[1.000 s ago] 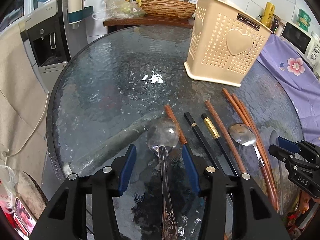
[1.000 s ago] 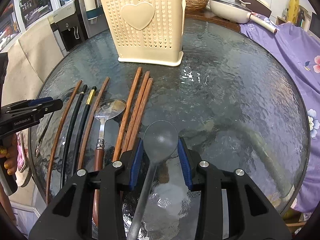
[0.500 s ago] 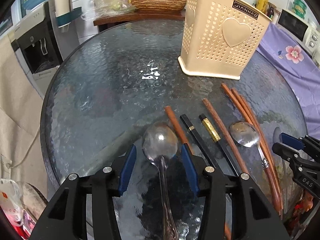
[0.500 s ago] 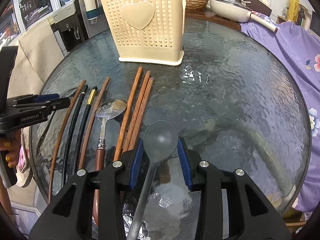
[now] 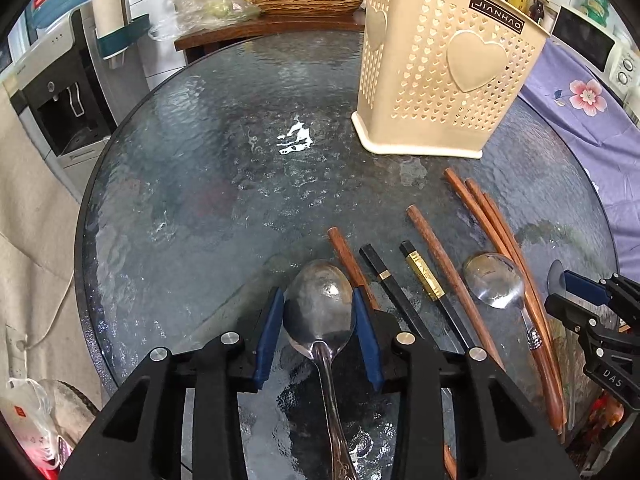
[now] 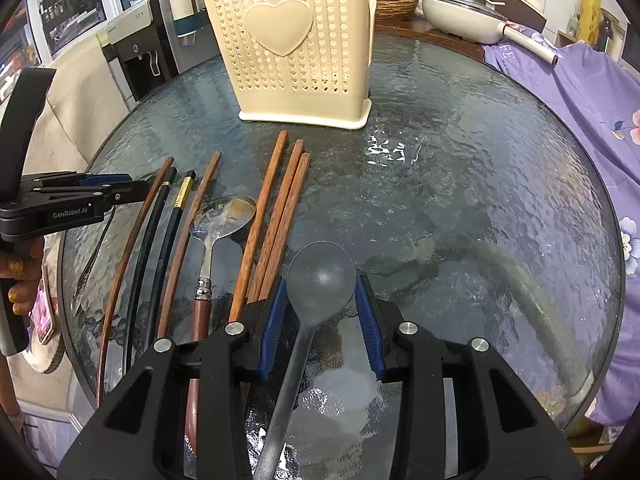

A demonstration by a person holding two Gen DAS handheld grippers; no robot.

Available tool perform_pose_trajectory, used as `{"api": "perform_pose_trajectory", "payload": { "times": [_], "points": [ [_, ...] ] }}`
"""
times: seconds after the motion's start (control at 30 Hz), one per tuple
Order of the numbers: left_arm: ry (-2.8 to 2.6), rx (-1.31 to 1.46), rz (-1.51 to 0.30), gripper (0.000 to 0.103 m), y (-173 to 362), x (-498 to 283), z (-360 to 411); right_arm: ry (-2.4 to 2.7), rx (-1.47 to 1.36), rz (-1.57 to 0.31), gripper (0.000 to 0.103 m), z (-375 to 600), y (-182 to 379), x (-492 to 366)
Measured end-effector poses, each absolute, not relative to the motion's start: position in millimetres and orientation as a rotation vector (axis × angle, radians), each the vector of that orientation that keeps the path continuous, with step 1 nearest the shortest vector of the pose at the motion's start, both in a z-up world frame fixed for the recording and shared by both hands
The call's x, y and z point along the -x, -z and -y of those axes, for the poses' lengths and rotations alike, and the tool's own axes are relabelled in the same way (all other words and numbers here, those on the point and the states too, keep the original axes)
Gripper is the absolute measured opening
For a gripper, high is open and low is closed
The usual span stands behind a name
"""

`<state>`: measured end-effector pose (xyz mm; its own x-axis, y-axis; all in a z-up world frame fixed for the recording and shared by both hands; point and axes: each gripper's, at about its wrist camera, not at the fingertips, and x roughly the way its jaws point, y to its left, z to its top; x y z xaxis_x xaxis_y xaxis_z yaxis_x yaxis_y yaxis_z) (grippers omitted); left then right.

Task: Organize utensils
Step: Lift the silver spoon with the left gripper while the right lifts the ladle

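My left jaws [image 5: 319,322] had the shiny metal spoon [image 5: 320,304] right between them. Its bowl sat between my blue pads [image 5: 269,332], and its long handle ran straight back toward me, near and low. The jaws were closing on the bowl. The pads looked like they touched its two sides, but I could not tell how hard they pressed.

My right jaws [image 6: 321,320] had the grey spoon [image 6: 320,276] between them the same way. Its bowl pointed away from me and its handle ran back under my hand. These jaws stood partly apart, just as wide as the bowl. The pads were right beside its edges, and I could not tell if they really gripped it.

Between my two hands, more things lay flat on the glass bench [image 5: 208,184]. There were the brown chopsticks [image 6: 276,216], the black chopsticks [image 6: 160,224] and a small spoon with a brown handle [image 6: 216,220]. They all lay long-ways, pointing near to far.

Farther off stood the cream basket with hearts [image 6: 288,40]. It stood straight up, past the far tips of the chopsticks. From my left spoon it was far and to the right. From my right spoon it was far and a bit to the left, and I think that one was nearer to it. I think each spoon had to go up and then over that far rim.
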<state>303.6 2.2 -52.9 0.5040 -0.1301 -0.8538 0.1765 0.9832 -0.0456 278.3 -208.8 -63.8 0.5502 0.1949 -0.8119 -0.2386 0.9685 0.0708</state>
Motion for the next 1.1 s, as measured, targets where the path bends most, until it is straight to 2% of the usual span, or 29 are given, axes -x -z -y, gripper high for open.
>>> {"api": "perform_pose_trajectory", "payload": {
  "times": [0.33,0.73,1.1],
  "points": [
    [0.175,-0.004,-1.016,0.034,51.7,-301.6,-7.5,-0.254,0.048,-0.951,0.036,209.4,62.7,-277.5],
    [0.193,0.017,-0.857,0.034,17.6,-278.5,-10.6,-0.305,0.031,-0.867,0.036,215.8,43.6,-269.1],
    [0.213,0.018,-0.783,0.034,-5.9,-266.3,-5.4,-0.327,0.03,-0.799,0.036,217.3,24.8,-259.7]
  ]
}}
